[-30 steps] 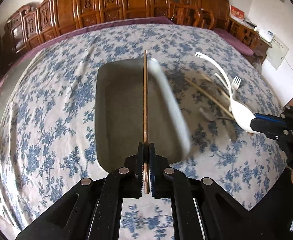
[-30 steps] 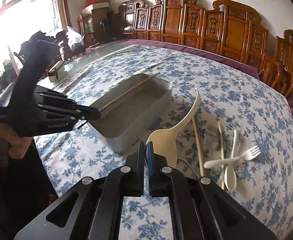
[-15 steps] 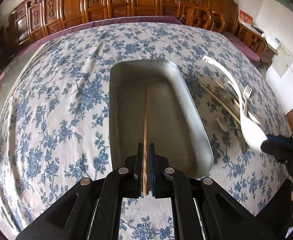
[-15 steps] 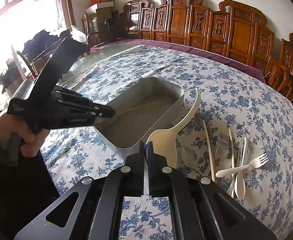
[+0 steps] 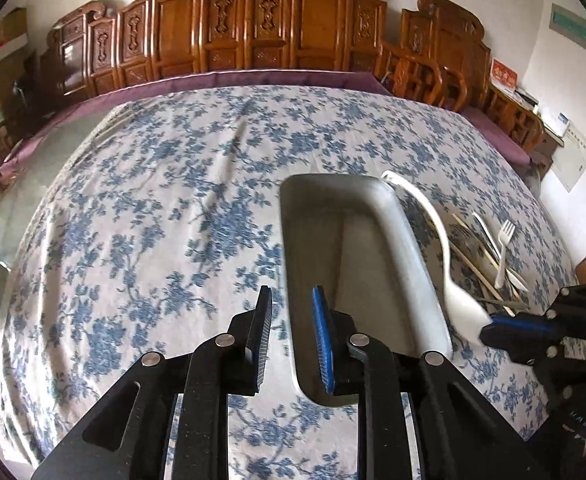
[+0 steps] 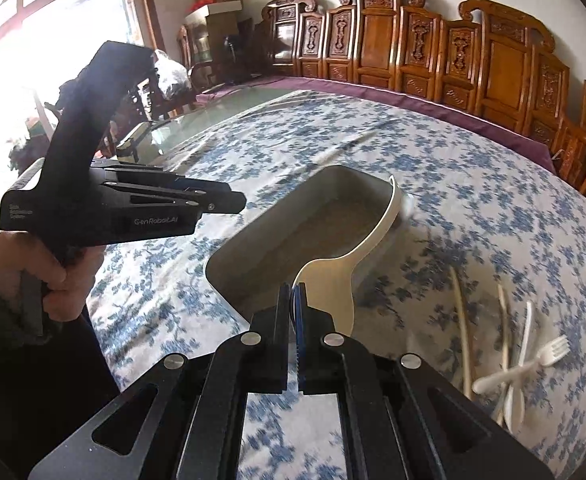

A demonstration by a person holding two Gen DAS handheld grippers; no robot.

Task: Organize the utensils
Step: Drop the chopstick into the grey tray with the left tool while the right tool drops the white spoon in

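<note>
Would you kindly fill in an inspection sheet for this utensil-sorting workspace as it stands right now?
Surface: blue floral tablecloth over a large table; bare glass at its far edge.
Job's things: metal tray on the cloth; whether anything lies inside is hard to tell. White ladle hangs above the tray's near end.
Clutter: chopsticks, white plastic fork and other white utensils lie loose on the cloth, right of the tray.
Grippers: left gripper has jaws apart, holding nothing; right gripper has jaws closed on the ladle's bowl.
Cables: nothing seen.
Surroundings: carved wooden chairs along the wall; window; cardboard boxes.
</note>
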